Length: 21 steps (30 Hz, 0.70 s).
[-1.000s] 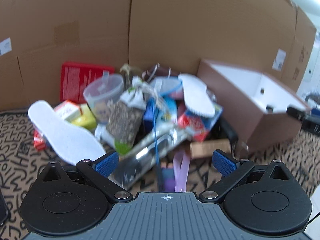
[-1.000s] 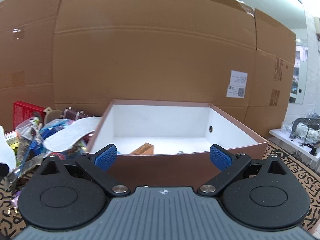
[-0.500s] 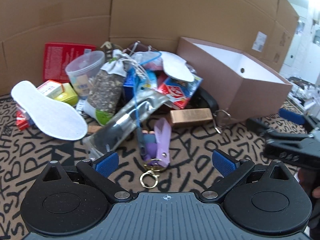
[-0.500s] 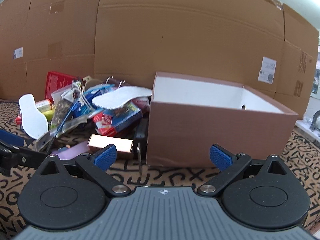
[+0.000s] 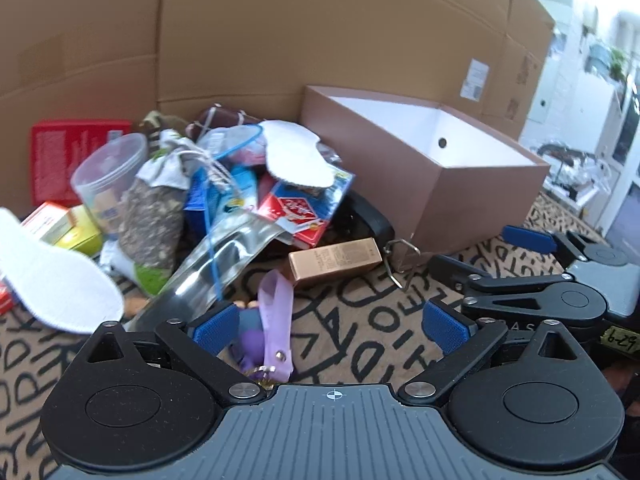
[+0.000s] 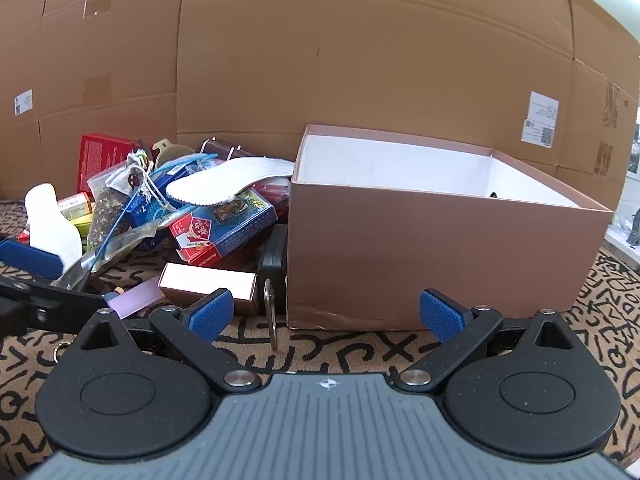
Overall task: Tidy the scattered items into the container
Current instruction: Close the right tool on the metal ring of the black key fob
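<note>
A brown box with a white inside [image 5: 472,200] [image 6: 432,248] stands open on the patterned mat. Left of it lies a pile: white insoles [image 5: 298,152] [image 6: 228,178], a red-blue card pack [image 5: 298,216] [image 6: 224,226], a rose-gold box [image 5: 334,258] [image 6: 208,286], a purple strap with keyring [image 5: 274,316], a clear cup [image 5: 106,172], a speckled pouch [image 5: 154,216]. My left gripper [image 5: 330,330] is open and empty, low over the mat by the purple strap. My right gripper [image 6: 326,314] is open and empty in front of the box; it also shows in the left wrist view [image 5: 532,276].
Cardboard walls [image 6: 320,60] close off the back. A red box [image 5: 76,156] leans against them behind the pile. A black case with a metal ring [image 6: 272,264] lies against the box's left side. A silver foil bag [image 5: 216,256] lies at the pile's front.
Both grippers have pulled back and dropped lower toward the mat. The left view has swung right, so the box and right gripper show larger. Both stay open and empty.
</note>
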Motion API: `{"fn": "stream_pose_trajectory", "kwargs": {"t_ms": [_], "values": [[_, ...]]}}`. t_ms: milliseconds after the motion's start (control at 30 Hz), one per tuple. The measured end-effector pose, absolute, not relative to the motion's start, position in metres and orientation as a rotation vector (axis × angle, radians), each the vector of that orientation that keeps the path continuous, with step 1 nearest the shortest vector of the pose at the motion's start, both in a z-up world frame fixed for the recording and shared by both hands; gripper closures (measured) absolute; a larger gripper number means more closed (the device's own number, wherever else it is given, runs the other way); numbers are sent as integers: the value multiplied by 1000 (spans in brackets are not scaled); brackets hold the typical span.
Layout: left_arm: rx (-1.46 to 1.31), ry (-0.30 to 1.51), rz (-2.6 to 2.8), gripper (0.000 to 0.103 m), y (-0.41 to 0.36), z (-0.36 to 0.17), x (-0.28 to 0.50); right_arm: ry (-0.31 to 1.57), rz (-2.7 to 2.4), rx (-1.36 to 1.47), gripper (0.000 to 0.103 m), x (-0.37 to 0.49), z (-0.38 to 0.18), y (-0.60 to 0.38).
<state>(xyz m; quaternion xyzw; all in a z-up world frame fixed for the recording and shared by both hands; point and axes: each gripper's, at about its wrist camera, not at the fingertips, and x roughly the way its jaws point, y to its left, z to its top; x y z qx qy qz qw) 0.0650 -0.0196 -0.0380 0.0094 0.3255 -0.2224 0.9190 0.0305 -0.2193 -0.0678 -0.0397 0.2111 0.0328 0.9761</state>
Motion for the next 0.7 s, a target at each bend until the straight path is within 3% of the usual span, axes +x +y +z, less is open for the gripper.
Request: {"fn": "stream_pose_trajectory", "kwargs": {"t_ms": [100,233,367,433,633,700], "values": [[32,704,-452,9,-25,-47,80,452,75,-96,17,39,-75,-217],[16,751,-464,17,-25,-57,94,504,109,-72,41,47,-84,-215],[28,746,-451,19,-26,-62,98,556,144,-45,57,55,-92,-212],[33,742,-446,21,-26,-62,99,576,166,-31,80,57,-95,-210],[64,736,-417,37,-25,-60,97,590,201,4,98,57,-94,-207],[70,736,-405,43,-25,-59,95,587,207,2,99,55,-92,-208]]}}
